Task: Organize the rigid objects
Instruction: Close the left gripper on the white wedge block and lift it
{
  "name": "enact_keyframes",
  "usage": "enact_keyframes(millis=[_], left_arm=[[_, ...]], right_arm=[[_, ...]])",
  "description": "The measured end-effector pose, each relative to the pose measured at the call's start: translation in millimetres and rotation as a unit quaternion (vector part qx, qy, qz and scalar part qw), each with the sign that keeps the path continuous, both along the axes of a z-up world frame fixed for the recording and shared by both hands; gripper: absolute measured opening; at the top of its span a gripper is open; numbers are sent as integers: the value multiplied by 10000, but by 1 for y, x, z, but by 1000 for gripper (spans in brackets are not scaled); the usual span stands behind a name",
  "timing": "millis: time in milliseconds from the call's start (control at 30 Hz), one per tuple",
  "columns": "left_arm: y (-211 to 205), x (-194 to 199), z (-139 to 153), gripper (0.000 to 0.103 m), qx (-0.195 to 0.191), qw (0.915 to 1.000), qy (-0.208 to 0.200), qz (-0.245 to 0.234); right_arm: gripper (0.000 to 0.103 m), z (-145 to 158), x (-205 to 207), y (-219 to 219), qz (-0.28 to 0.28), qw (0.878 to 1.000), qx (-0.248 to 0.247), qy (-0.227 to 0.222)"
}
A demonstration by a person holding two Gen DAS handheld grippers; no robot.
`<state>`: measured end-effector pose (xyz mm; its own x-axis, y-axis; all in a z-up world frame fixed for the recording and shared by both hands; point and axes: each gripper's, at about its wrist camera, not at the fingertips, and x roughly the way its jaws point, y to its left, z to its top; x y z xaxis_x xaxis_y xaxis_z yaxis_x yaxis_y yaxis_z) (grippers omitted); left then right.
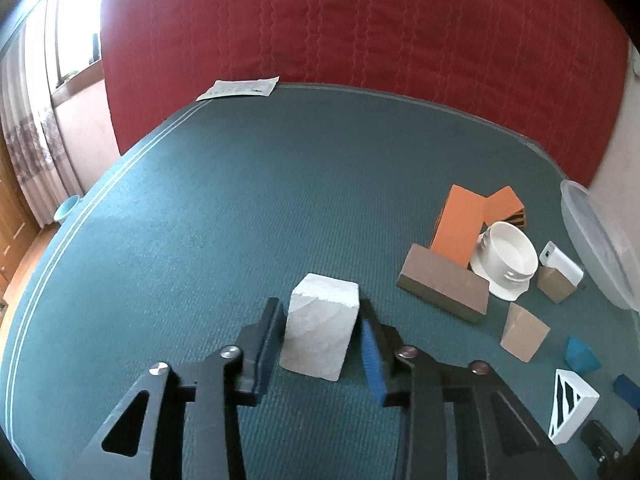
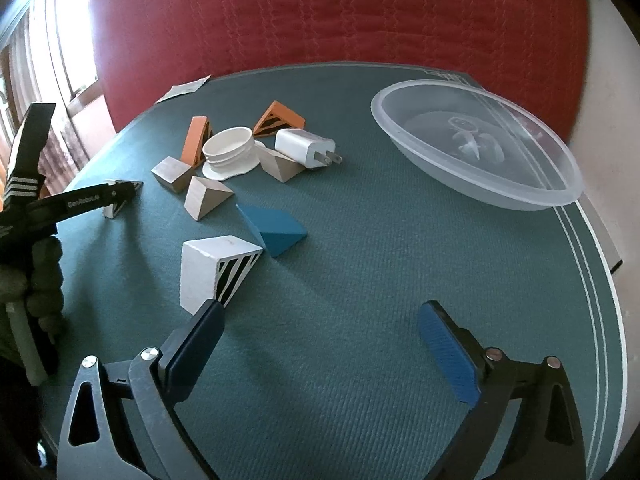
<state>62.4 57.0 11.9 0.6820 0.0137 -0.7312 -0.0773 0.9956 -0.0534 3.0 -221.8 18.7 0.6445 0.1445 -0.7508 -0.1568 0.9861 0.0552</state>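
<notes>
**While the left tongs close on a white block, the right tongs wait wide apart**

As the left gripper point(image 1: 322, 330) points down at the green table cover point(image 1: 240, 208), a whitish block point(image 1: 322, 330) stands upright between its two blue pads. The pads sit against the block's two sides, so the tongs are clamped on it; the block rests on the cover, well apart from the other pieces.

To the right of it lies the group of small things: a brown bar point(image 1: 444, 282), two orange pieces point(image 1: 460, 224) leaning behind it, and a white round lid point(image 1: 506, 258) just beside them. A white charger plug point(image 2: 304, 147) leans on a beige wedge point(image 2: 280, 166). Nearer to the right gripper are a blue wedge point(image 2: 274, 226) and a white wedge with black stripes point(image 2: 216, 272).

The right gripper point(image 2: 320, 344) hangs above bare cover with its jaws far apart and nothing between them; its left pad is just beside the striped wedge, and I cannot tell if they touch. A clear plastic bowl point(image 2: 472, 184) sits at the far right edge of the table. Behind all stands a red quilted panel point(image 2: 320, 12)
</notes>
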Motion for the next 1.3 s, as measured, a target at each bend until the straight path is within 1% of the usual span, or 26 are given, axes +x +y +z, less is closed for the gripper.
enact_keyframes(millis=[200,533,767,1000,1100,1167,1267,1300], left_arm=[[4,1,2,36,-112,9999,-34,19],[7,-1,4,34,-140,9999,-55,28],[8,-7,4,33,-160,9998,-74,-51],[0,-19,5,31,-184,9996,-111,-208],[-7,-23,6,31,-202,9992,-109,-330],[-10,-25,8,31,-228,9989,-134,-400],[-15,-30,14,31,-260,9983,-209,-483],[-16,-31,15,31,-276,9981,-232,-501]], right_arm=[[97,-1,-1,1,-68,9999,-107,10],[96,-1,-2,0,-158,9996,-220,31],[96,-1,-2,1,-223,9993,-294,49],[93,0,-2,1,-268,9991,-315,56],[92,2,-4,-1,-239,9996,-120,65],[91,4,-5,-3,-161,9996,195,102],[87,10,-9,-3,37,9972,731,146],[86,11,-10,-1,80,9966,807,141]])
